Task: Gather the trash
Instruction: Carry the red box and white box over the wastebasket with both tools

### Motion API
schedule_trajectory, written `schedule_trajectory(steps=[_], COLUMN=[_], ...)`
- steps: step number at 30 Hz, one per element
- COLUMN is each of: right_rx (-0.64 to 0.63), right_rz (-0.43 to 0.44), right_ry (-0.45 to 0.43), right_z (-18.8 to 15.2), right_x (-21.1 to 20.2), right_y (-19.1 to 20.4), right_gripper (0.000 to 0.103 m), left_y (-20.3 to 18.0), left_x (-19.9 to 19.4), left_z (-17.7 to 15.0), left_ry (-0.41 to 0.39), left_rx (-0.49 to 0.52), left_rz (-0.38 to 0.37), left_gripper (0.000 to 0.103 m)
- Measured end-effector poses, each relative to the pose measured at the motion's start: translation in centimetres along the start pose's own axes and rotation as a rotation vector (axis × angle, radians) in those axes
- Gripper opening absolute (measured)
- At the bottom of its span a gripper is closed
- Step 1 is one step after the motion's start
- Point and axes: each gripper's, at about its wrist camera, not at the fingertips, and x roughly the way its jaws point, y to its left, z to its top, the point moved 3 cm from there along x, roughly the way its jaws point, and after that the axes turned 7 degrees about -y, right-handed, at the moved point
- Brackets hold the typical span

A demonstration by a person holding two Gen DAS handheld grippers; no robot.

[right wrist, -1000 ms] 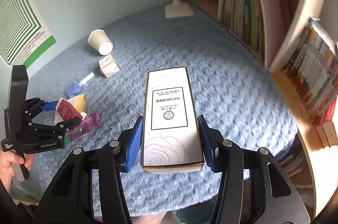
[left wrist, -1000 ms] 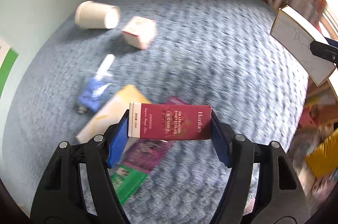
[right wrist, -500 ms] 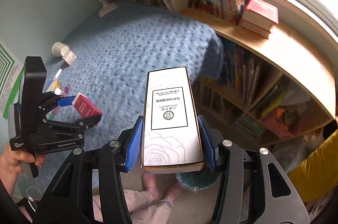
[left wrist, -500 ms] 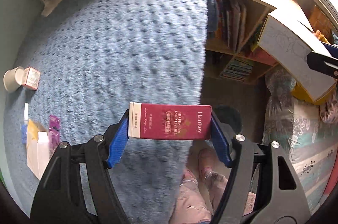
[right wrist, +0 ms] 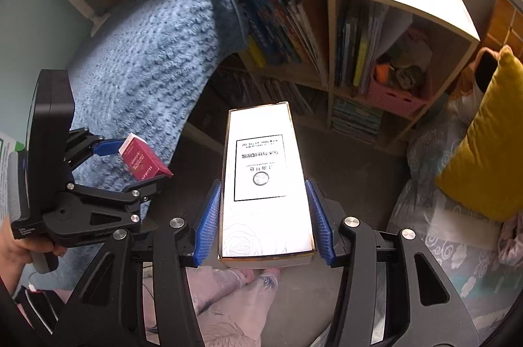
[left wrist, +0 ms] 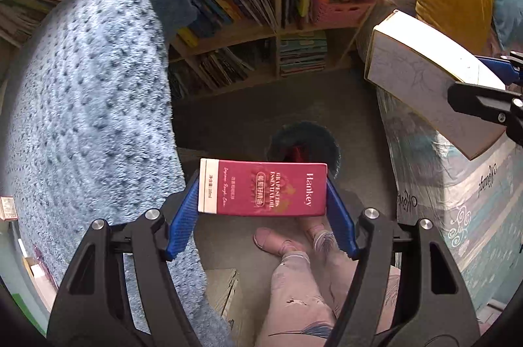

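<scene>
My left gripper (left wrist: 262, 203) is shut on a dark red carton (left wrist: 263, 189) and holds it in the air, just above and in front of a dark round bin (left wrist: 304, 147) on the floor. My right gripper (right wrist: 265, 217) is shut on a tall white carton (right wrist: 265, 180) with a rose drawing. That carton shows in the left wrist view (left wrist: 428, 85) at the upper right, higher than the bin. The left gripper with the red carton (right wrist: 143, 162) shows at the left of the right wrist view. The bin is hidden in the right wrist view.
A blue fleece-covered surface (left wrist: 81, 118) fills the left, with leftover boxes (left wrist: 8, 208) at its far edge. A wooden bookshelf (right wrist: 327, 46) stands behind. A bed with a yellow cushion (right wrist: 483, 147) is at the right. The person's legs and feet (left wrist: 294, 249) are below.
Both grippers have swung away from the blue surface toward the floor, still holding their cartons. The bin has come into the left wrist view, and the litter has slid to the left edge.
</scene>
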Motion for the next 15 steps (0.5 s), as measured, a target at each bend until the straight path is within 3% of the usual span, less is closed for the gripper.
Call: schedule_trajectory(steps=[11, 13, 14, 15], right_rx=[0.075, 0.084, 0.093, 0.099], right_rz=[0.035, 0.045, 0.049, 0.053], right_ry=[0.090, 0.099, 0.102, 0.100], right_z=[-3.0, -2.9, -2.9, -2.8], right_x=[3.1, 3.5, 3.7, 3.7], right_y=[-2.2, -2.3, -2.4, -2.6], right_gripper=[0.052, 0.054, 0.068, 0.076], left_y=[-3.6, -4.0, -4.2, -4.3], left_x=[4.0, 4.4, 4.7, 4.8], left_z=[0.2, 0.2, 0.2, 0.3], left_ry=[0.085, 0.099, 0.110, 0.107], left_rx=[0.081, 0.087, 0.093, 0.099], left_rz=[-0.047, -0.055, -0.055, -0.048], left_gripper=[0.067, 0.072, 0.077, 0.088])
